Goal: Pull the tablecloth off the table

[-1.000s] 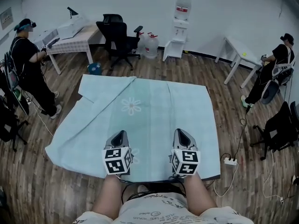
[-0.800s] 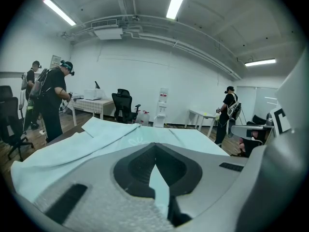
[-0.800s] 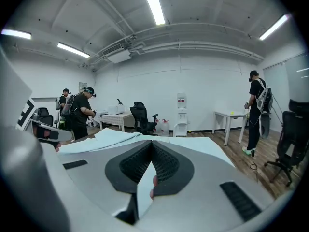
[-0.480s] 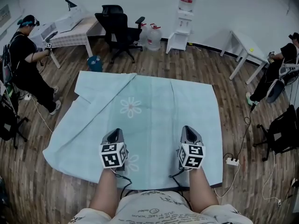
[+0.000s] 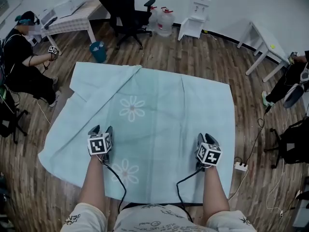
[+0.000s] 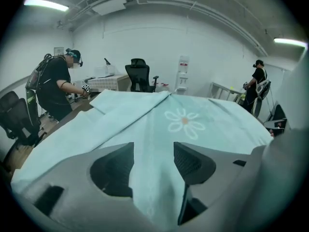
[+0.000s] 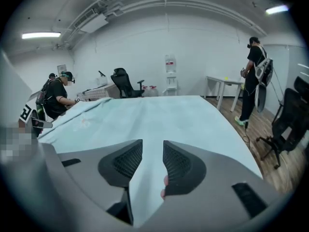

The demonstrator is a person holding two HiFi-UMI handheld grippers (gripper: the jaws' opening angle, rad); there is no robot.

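A pale blue tablecloth (image 5: pixel 159 100) printed with white daisies covers the table, its far left corner folded back. My left gripper (image 5: pixel 100 130) rests over the cloth's near left part and my right gripper (image 5: pixel 205 139) over its near right part, both close to the front edge. In the left gripper view the left gripper (image 6: pixel 153 151) has its jaws opening wide, with a ridge of the tablecloth (image 6: pixel 145 115) between the pads but not pressed. The right gripper (image 7: pixel 152 149) is opening too, its gap narrower, with the tablecloth (image 7: pixel 159 115) showing between its pads.
A person (image 5: pixel 24 47) stands by a desk (image 5: pixel 67 13) at the far left, another person (image 5: pixel 294 81) at the right by a white table (image 5: pixel 265 37). A black office chair (image 5: pixel 123 8), a blue bucket (image 5: pixel 97 50) and a floor power strip (image 5: pixel 240 166) surround the table.
Both grippers have spread apart sideways across the near part of the cloth. Their jaws, shut before, now stand apart. The head view has tilted further down.
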